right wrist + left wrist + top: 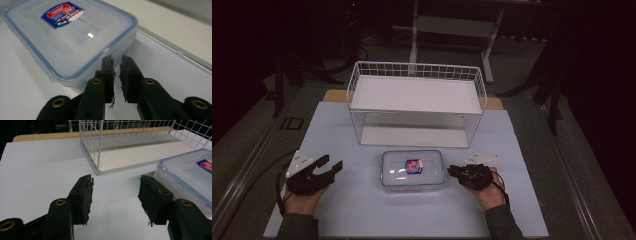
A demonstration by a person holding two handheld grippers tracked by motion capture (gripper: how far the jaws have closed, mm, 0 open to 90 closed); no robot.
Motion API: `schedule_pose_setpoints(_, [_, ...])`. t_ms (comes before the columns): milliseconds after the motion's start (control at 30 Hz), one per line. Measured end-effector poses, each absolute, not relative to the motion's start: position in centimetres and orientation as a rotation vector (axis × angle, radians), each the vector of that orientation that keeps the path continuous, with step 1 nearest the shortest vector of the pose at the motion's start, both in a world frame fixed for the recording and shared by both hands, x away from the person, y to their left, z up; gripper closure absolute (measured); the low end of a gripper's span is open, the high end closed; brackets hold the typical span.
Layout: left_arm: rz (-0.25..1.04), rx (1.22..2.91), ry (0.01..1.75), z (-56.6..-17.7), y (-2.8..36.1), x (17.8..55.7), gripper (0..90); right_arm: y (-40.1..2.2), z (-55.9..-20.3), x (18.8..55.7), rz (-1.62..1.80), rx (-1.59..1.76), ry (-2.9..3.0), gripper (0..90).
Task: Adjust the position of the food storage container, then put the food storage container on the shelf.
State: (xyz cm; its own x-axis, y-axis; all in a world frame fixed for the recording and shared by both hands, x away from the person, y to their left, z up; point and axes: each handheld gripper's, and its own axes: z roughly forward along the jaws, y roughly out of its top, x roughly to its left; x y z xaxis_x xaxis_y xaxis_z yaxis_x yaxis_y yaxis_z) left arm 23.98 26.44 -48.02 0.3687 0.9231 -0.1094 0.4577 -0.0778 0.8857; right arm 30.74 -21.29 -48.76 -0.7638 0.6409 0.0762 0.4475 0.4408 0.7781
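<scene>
A clear plastic container (413, 170) with a blue-rimmed lid and a red and blue label lies flat on the white mat, in front of the wire rack. My left gripper (331, 162) rests on the mat to the container's left, jaws open and empty. In the left gripper view the left gripper (116, 182) has bare mat between its jaws and the container (190, 177) off to the right. My right gripper (452, 171) sits right beside the container's right end. In the right gripper view the right gripper (117, 60) shows a narrow gap with nothing in it, its tips close to the container (70, 37) corner.
A white wire rack (417, 67) with two white shelves stands behind the container, its open front facing me. Its lower shelf (140, 155) lies just beyond the left gripper. The white mat (362, 210) covers the table; dark floor and furniture legs surround it.
</scene>
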Motion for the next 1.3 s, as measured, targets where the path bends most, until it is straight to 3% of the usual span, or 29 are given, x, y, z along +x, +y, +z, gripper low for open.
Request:
schedule_pose_setpoints(433, [0.639,1.684,1.250,-47.8,26.5,23.9,44.3,-22.4,-47.5,30.5,1.247,0.972,2.392,69.7])
schedule_pose_setpoints(533, [0.608,1.682,1.229,-47.6,26.0,24.0,43.8,-22.4,-47.1,30.5,1.293,1.003,2.373,61.6])
schedule_pose_setpoints(700, [0.576,1.691,1.195,-47.4,24.7,24.2,43.4,-22.4,-46.7,30.5,1.365,1.041,2.356,55.6])
schedule_pose_setpoints(1100, [0.406,1.719,1.118,-46.9,20.2,25.3,47.1,-22.3,-46.5,30.6,1.484,1.114,2.333,49.5])
schedule_pose_setpoints(1300, [0.318,1.761,1.121,-47.1,17.9,26.2,41.7,-21.9,-46.9,31.0,1.502,1.154,2.358,47.1])
